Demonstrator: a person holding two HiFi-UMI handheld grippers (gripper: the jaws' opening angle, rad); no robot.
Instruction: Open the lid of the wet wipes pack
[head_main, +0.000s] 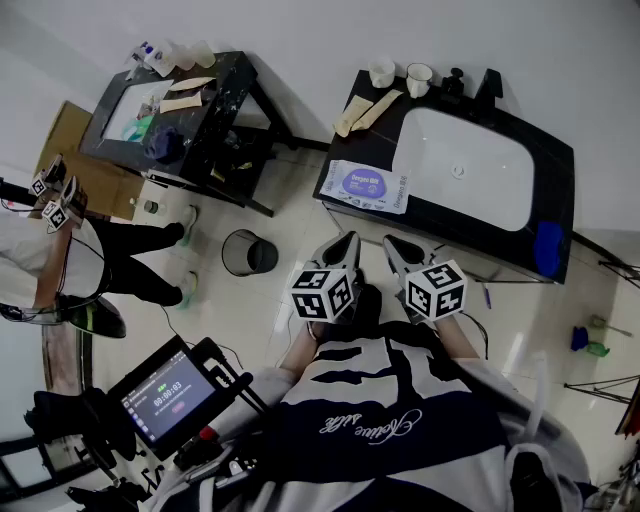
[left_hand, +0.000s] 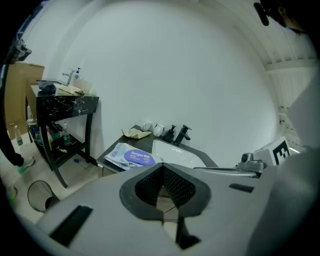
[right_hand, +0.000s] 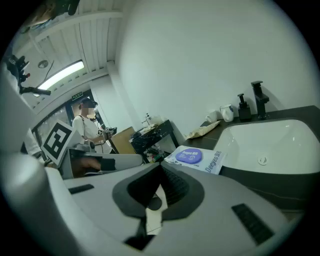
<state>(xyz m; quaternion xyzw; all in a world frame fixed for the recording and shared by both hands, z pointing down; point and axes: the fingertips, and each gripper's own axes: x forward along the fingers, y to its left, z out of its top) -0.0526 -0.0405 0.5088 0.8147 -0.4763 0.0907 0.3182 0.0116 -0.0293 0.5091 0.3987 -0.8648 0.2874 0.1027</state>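
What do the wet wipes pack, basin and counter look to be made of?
The wet wipes pack looks like soft printed plastic film, creased at its edges. The basin is glossy white with a smooth moulded bowl, probably ceramic. The counter is dark and smooth: stone or laminate, can't tell.

I see the wet wipes pack (head_main: 368, 185) lying on the surface (head_main: 372, 142), left of the basin (head_main: 465, 165); cups (head_main: 381, 72) stand behind it.
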